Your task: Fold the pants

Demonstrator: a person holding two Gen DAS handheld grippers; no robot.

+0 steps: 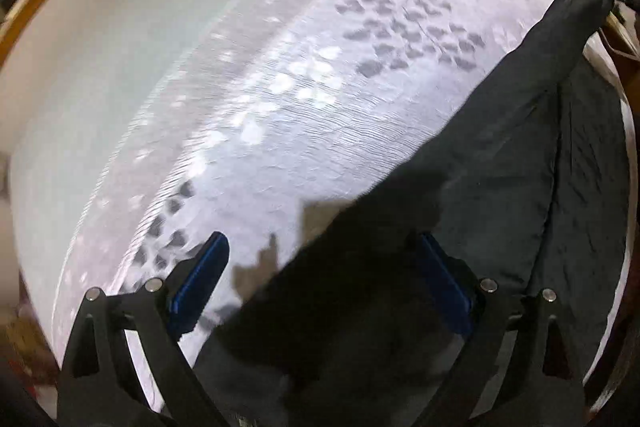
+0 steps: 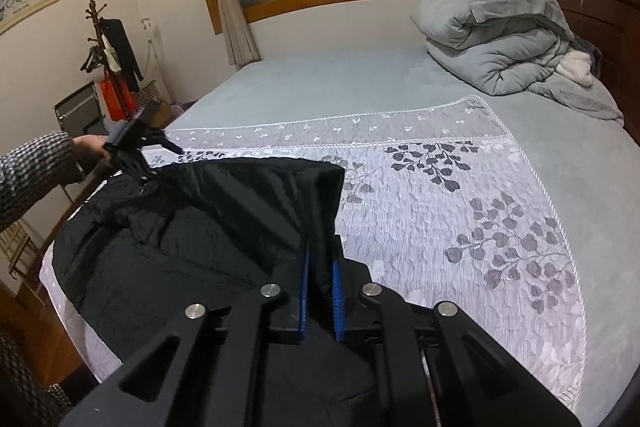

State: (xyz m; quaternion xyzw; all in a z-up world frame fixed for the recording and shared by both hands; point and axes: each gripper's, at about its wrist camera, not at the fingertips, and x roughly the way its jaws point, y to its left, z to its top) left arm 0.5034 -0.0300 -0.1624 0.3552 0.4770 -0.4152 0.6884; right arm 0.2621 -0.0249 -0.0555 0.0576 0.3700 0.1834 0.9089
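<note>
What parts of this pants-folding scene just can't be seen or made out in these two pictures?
- Left wrist view: motion blur smears the bedspread; the left gripper stands open, its right finger against dark cloth.
- Left wrist view: the pants run off the bottom edge.
- Right wrist view: the right gripper covers the cloth it pinches.
- Right wrist view: the left gripper is too small to judge its contact with the pants.
</note>
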